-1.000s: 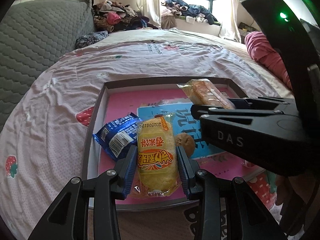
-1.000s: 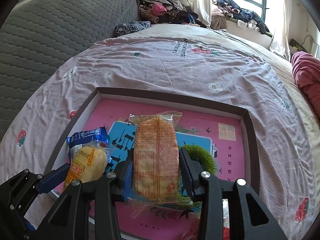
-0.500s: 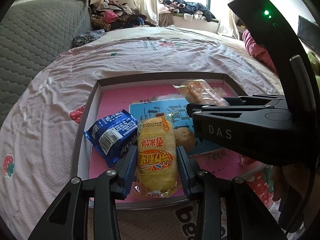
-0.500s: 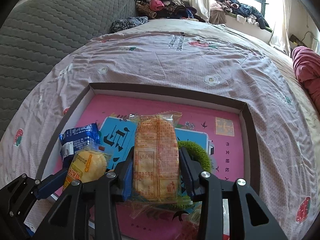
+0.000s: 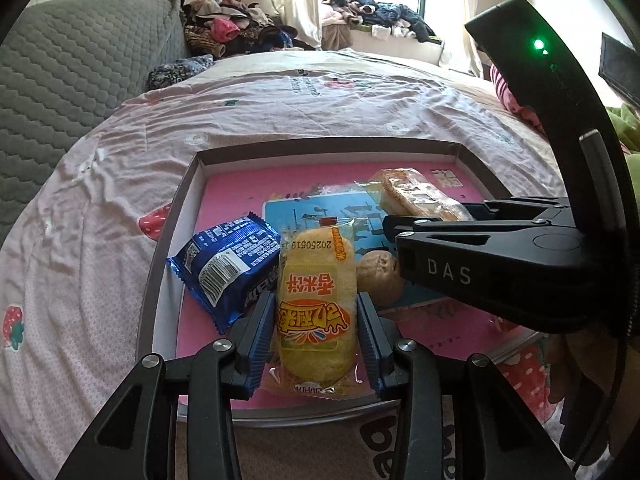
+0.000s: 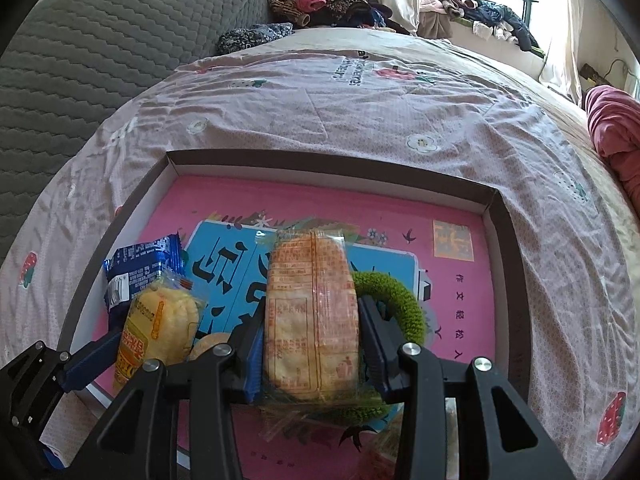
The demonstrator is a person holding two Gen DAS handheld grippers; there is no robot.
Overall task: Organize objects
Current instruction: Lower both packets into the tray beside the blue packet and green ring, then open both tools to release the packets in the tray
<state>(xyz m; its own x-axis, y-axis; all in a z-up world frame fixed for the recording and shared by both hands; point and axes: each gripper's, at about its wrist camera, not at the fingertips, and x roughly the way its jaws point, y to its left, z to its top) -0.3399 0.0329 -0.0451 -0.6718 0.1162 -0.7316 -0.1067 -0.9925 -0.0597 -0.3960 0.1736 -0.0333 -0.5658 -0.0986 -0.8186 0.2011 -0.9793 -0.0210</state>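
A shallow brown-rimmed box [image 5: 320,146] lies on the bed with a pink book [image 6: 400,208] as its floor. My left gripper [image 5: 316,300] is shut on a yellow cake packet [image 5: 316,276], low over the box's near left part. A blue snack packet [image 5: 228,260] lies just left of it and a brown nut-like ball [image 5: 378,276] just right. My right gripper [image 6: 312,316] is shut on a clear packet with orange print [image 6: 310,280], above a green fuzzy ring [image 6: 400,300]. The right gripper's black body [image 5: 480,264] fills the right of the left wrist view.
The box rests on a pink strawberry-print sheet [image 6: 320,100]. A grey quilted headboard [image 6: 100,40] rises at the left. Piled clothes [image 5: 240,36] lie at the far end by the window. A red garment [image 6: 612,120] lies at the right edge.
Both grippers keep their packets. The left gripper has drifted slightly to the right of the blue packet. The box sits a little lower in the right wrist view.
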